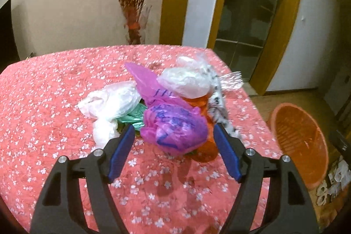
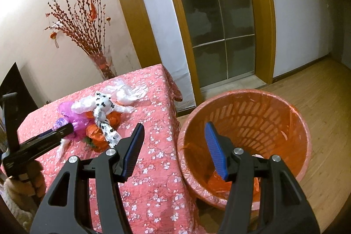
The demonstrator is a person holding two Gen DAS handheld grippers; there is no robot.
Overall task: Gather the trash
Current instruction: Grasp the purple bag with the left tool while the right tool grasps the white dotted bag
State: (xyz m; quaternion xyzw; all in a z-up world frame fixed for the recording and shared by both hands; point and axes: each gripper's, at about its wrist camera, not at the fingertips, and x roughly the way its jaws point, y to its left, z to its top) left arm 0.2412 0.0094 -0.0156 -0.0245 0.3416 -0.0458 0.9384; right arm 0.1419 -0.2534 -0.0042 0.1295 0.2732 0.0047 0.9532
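A heap of crumpled plastic bags lies on the pink flowered tablecloth (image 1: pixel 43 102): a purple bag (image 1: pixel 173 128) in front, white bags (image 1: pixel 109 102), a clear one (image 1: pixel 186 80), orange ones (image 1: pixel 204 146), a green one and a black-spotted white one (image 1: pixel 219 102). My left gripper (image 1: pixel 174 131) is open, its blue pads on either side of the purple bag, apart from it. My right gripper (image 2: pixel 174 132) is open and empty above the gap between the table edge and the orange bin (image 2: pixel 248 115). The left gripper also shows in the right wrist view (image 2: pixel 65 129) at the heap (image 2: pixel 98 117).
The orange slatted bin stands on the wooden floor right of the table (image 2: pixel 153 146), lined with an orange bag, with some orange trash at its bottom (image 2: pixel 219 183). A vase of red branches (image 2: pixel 87 25) stands behind the table. A glass door (image 2: pixel 219 25) is beyond.
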